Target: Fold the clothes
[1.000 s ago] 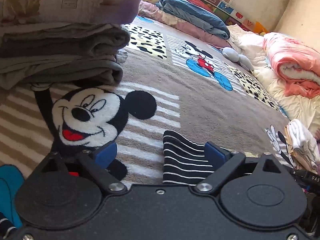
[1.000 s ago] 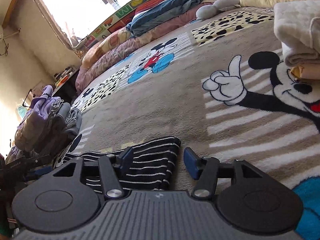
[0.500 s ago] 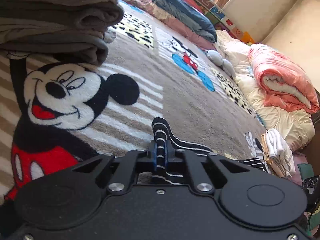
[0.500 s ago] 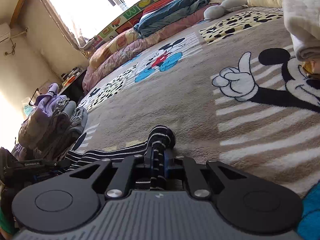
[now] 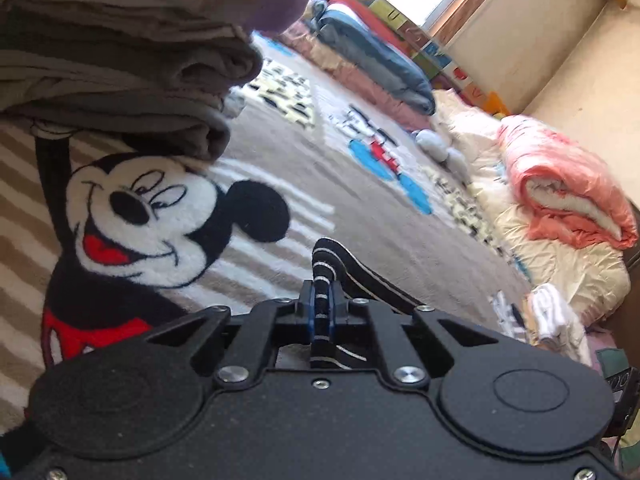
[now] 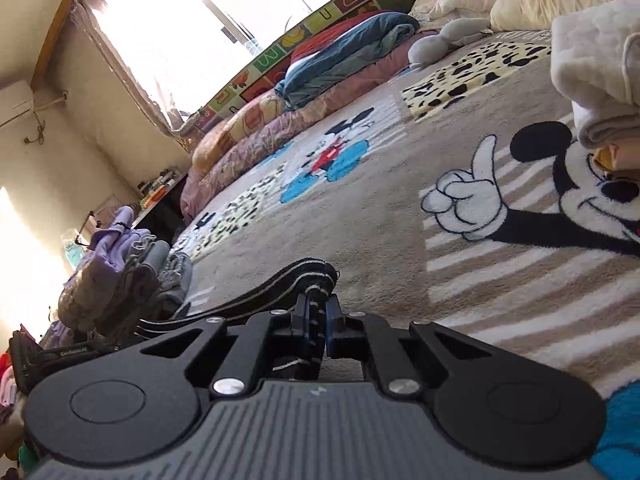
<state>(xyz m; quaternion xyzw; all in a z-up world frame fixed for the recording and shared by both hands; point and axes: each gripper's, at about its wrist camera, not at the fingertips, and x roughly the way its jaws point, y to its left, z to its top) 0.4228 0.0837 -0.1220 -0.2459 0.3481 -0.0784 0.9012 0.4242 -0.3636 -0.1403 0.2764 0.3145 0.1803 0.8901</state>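
A black garment with thin white stripes [image 5: 362, 276] lies on the Mickey Mouse blanket [image 5: 280, 168]. My left gripper [image 5: 321, 308] is shut on one corner of it, the pinched edge sticking up between the blue pads. My right gripper [image 6: 316, 316] is shut on another corner of the same striped garment [image 6: 280, 280], whose edge stretches off to the left. Both corners are lifted a little off the blanket. The rest of the garment is hidden behind the gripper bodies.
A stack of folded grey clothes [image 5: 120, 72] sits close at the upper left of the left view, and shows at the left in the right view [image 6: 128, 264]. Folded white clothes [image 6: 596, 72] lie at the right. A pink quilt [image 5: 560, 188] and rolled bedding [image 5: 376, 56] lie farther off.
Both grippers were open around the striped garment's corners a second ago. They closed on the corners and have since lifted them slightly off the blanket.
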